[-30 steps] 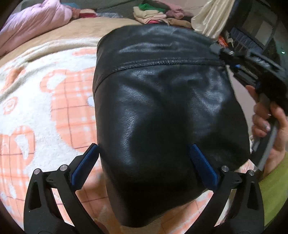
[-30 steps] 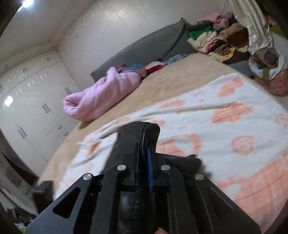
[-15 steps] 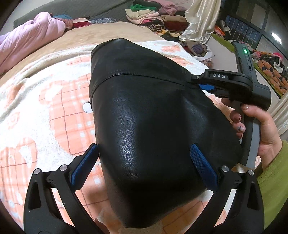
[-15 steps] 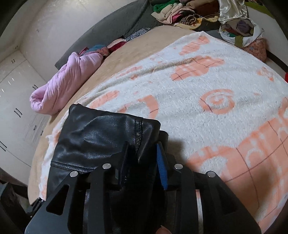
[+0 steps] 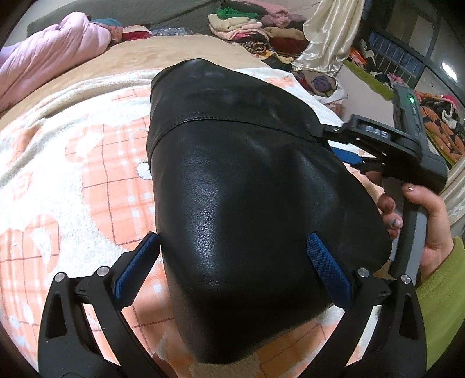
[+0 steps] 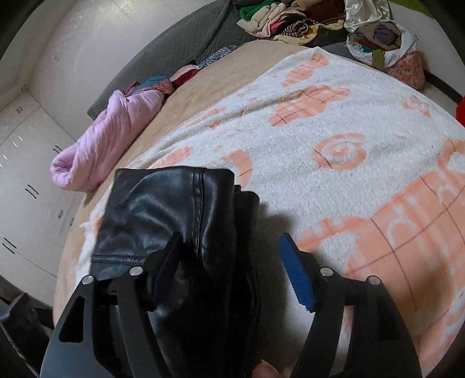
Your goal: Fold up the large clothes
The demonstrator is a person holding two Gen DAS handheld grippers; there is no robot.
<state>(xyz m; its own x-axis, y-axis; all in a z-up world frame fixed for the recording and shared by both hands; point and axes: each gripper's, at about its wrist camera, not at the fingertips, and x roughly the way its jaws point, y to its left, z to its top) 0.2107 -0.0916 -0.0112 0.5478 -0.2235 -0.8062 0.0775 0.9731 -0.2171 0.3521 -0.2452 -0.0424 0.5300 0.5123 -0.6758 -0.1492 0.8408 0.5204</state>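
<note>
1. Your left hand-held gripper (image 5: 232, 264) is spread wide, its blue pads (image 5: 328, 273) standing on either side of the folded black leather garment (image 5: 247, 189). The near end of the bundle sits between the two fingers. Whether the pads touch the leather I cannot tell.

2. The black leather garment lies as a thick folded bundle on the white and orange blanket (image 5: 72, 174) that covers the bed. Its stitched seam runs across the far part of the top, and the bundle reaches away from your left hand-held gripper toward the far side of the bed.

3. Your right hand-held gripper (image 6: 232, 270) is also open, its jaws clearly apart. The garment's edge (image 6: 174, 221) lies over and against its left finger, while the blue-padded right finger (image 6: 296, 276) stands free above the blanket (image 6: 334, 116), apart from the leather.

4. In the left wrist view, your right hand (image 5: 427, 226) holds that tool at the right side of the bundle, with the tip of one black finger at the garment's far right edge near the seam.

5. Beyond the blanket, a rolled pink quilt (image 5: 52, 55) rests on the tan bedsheet (image 5: 145, 58), well apart from the garment. A pile of folded clothes (image 5: 241, 23) sits farther back, near the pale satin curtain (image 5: 328, 35).
</note>
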